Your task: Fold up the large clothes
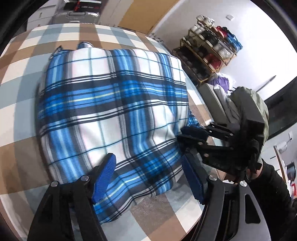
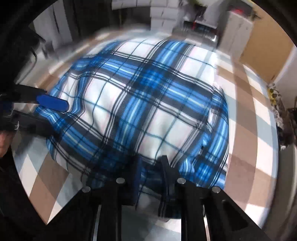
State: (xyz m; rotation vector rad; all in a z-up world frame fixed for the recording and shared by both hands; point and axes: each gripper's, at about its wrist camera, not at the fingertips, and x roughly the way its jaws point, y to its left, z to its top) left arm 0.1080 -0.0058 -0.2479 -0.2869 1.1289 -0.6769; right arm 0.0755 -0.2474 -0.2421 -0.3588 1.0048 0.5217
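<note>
A large blue, white and black plaid garment [image 1: 111, 111] lies folded in a broad rectangle on the checked table; it also shows in the right wrist view [image 2: 144, 111]. My left gripper [image 1: 148, 178] is open, its blue pads [image 1: 104, 178] straddling the garment's near edge without pinching it. My right gripper [image 2: 150, 174] has its fingers close together around a fold of the garment's near edge. In the left wrist view the right gripper [image 1: 191, 137] sits at the garment's right edge. In the right wrist view the left gripper [image 2: 53, 107] sits at the garment's left edge.
The table carries a brown, grey and white checked cloth [image 1: 22, 89]. A shelf rack [image 1: 207, 52] with shoes and bags stands by the wall on the right. Cartons and a case [image 1: 81, 9] lie beyond the far edge.
</note>
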